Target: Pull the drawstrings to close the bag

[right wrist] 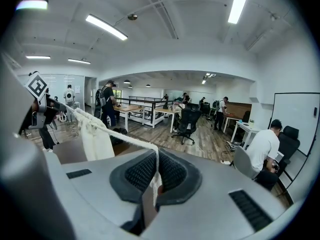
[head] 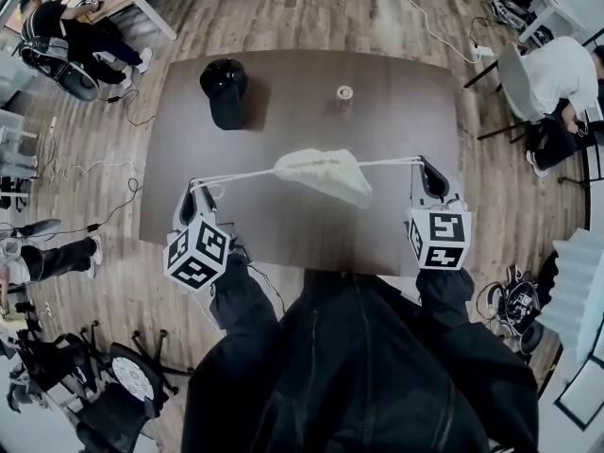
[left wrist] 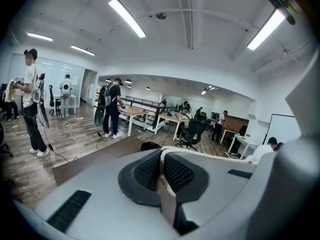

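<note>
Tiny indistinct object (head: pixel 344 93) on table (head: pixel 406 121)

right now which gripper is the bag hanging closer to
The right gripper: in the head view the bag hangs off-centre, with a shorter stretch of drawstring to it than to the left gripper.

The right gripper (right wrist: pixel 156 173) has its jaws closed tight on a white drawstring (right wrist: pixel 121 134). The cord runs taut up and left to a cream bag (right wrist: pixel 94 141) hanging over a brown table (right wrist: pixel 62 153). At far left the cord reaches the left gripper (right wrist: pixel 52 104).
</note>
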`<act>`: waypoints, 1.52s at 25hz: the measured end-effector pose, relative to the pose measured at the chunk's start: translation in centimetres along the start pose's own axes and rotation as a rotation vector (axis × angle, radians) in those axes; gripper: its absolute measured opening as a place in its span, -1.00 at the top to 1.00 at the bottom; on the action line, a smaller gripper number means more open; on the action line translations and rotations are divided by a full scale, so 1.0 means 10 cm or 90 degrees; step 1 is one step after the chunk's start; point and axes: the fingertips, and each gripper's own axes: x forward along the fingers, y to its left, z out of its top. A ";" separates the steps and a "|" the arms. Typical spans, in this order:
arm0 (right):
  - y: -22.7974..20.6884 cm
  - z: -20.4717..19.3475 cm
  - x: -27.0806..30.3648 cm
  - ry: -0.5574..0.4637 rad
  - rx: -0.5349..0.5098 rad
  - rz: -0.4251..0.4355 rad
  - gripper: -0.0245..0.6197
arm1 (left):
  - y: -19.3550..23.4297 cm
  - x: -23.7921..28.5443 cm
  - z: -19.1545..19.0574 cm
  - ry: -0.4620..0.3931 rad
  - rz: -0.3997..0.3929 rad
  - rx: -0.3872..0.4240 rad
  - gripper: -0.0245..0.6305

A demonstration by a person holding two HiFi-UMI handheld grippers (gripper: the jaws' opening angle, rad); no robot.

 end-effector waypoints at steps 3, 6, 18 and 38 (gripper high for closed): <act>-0.03 -0.03 0.00 0.004 0.006 -0.003 0.84 | 0.03 0.00 -0.01 -0.002 0.008 -0.005 0.83; -0.06 -0.05 0.00 0.005 0.013 -0.007 0.84 | 0.07 -0.01 -0.02 -0.003 0.015 -0.009 0.83; -0.08 -0.14 -0.01 0.021 0.034 -0.021 0.84 | 0.40 -0.10 -0.01 -0.011 0.051 -0.047 0.83; 0.07 -0.82 0.53 0.144 0.079 0.050 0.84 | 0.22 0.49 -0.98 0.172 -0.056 -0.003 0.83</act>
